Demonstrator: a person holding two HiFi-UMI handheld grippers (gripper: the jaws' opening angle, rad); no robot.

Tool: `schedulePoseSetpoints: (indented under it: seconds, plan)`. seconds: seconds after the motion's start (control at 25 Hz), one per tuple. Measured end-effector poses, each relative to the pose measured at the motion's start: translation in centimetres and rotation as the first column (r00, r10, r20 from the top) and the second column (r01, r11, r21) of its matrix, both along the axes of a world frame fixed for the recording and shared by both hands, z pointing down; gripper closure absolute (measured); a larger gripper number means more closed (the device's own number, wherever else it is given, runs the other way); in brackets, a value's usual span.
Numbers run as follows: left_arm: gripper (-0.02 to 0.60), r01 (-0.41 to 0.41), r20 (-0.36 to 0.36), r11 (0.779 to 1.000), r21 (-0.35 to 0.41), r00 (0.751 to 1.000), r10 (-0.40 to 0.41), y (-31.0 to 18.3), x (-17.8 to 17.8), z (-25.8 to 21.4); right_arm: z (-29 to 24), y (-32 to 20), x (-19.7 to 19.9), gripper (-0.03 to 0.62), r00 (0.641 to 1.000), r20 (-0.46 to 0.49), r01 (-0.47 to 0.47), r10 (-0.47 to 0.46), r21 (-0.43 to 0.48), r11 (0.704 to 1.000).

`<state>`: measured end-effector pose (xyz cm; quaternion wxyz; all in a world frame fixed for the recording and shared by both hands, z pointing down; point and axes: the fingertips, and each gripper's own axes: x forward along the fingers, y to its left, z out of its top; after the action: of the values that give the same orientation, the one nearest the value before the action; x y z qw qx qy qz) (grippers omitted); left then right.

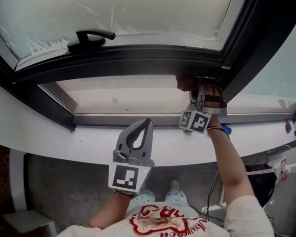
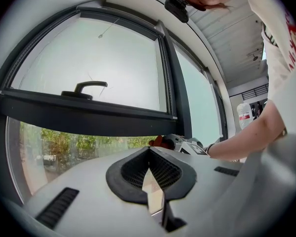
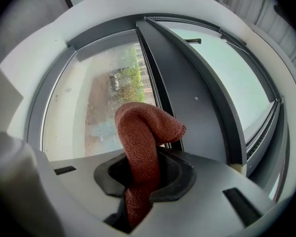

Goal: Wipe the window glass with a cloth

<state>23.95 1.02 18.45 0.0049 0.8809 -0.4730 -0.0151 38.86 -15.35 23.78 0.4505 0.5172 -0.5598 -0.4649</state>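
While we hold the right gripper [image 1: 197, 90] up against the dark window frame [image 1: 138, 58], its fingers [image 3: 180, 174] are clamped on a reddish-brown cloth [image 3: 140, 142]. The cloth stands up between them and folds over at its top. From the head view, the cloth touches the frame's lower edge near its right corner, just above the clear glass [image 1: 128, 95] set under the frame. A black handle [image 1: 91, 36] sits on the frame, well to the cloth's left. Our left gripper [image 1: 145, 126] hangs below the frame, apart from the glass, in front of the white sill [image 1: 63, 142]. Its fingers [image 2: 123, 172] are pressed together at the tips with nothing between them.
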Motion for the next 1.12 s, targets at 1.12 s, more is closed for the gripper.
schedulePoseSetpoints:
  seconds: [1.12]
  plan:
    - [0.56,0.09,0.013,0.994,-0.063,0.996,-0.089,-3.9,2.1,3.6,19.0,-1.5,-3.1,0.506,0.983,-0.078,0.125,-0.164,-0.363,0.923]
